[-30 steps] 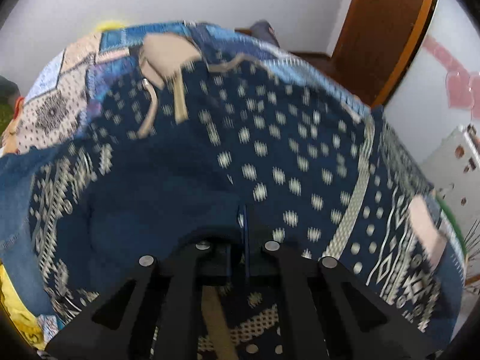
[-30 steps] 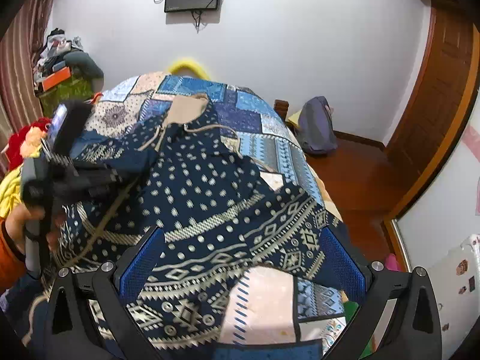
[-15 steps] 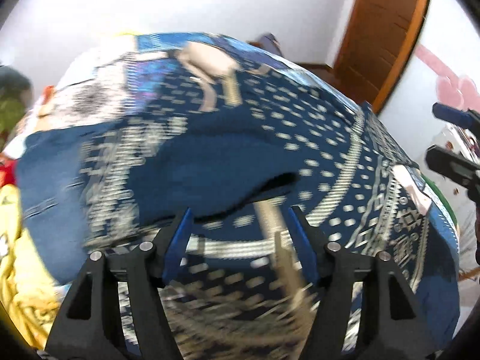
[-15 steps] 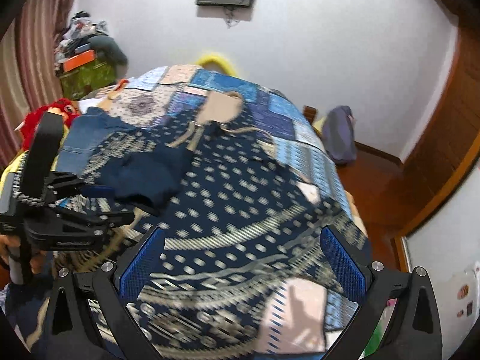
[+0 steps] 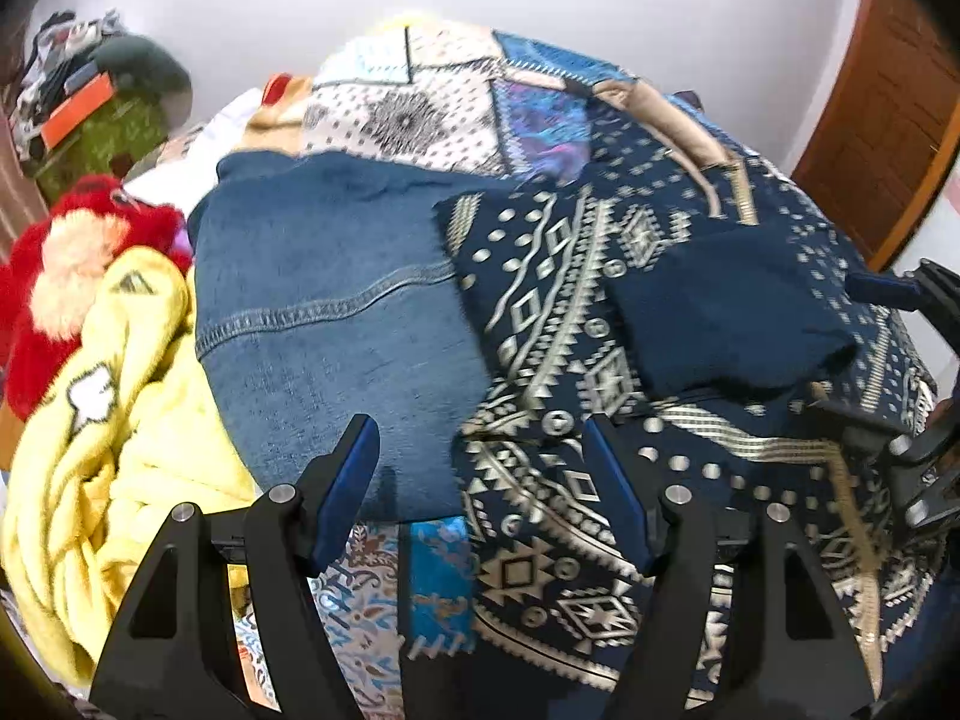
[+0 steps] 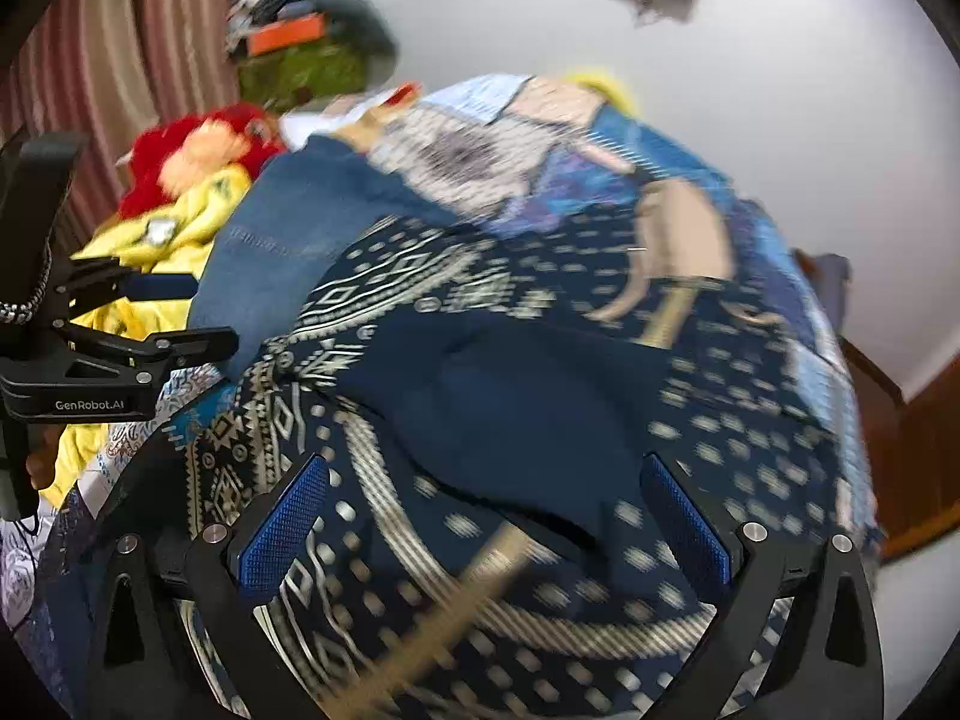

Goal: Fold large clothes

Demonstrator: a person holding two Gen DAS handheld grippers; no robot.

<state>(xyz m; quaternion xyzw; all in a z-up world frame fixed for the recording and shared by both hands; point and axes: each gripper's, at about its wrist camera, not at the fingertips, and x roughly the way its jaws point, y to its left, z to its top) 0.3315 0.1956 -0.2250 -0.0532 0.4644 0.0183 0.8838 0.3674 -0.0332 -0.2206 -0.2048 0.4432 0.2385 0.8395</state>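
Letting go a moment ago, my left gripper (image 5: 480,480) now hangs with jaws spread and empty; a second earlier they were pinching the navy patterned hoodie (image 5: 600,312). Its sleeve now lies folded across the body, plain inner side up, on the patchwork bedspread (image 5: 420,114) beside a denim garment (image 5: 324,312). My right gripper (image 6: 480,516) hovers above the hoodie, jaws wide apart, holding nothing. I judge the first sleeve fold done; the other side is next.

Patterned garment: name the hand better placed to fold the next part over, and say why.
Right, probably. The right gripper hangs open directly over the patterned garment, beside its folded-over sleeve. The left gripper, also open, sits at the garment's edge, half over the denim.
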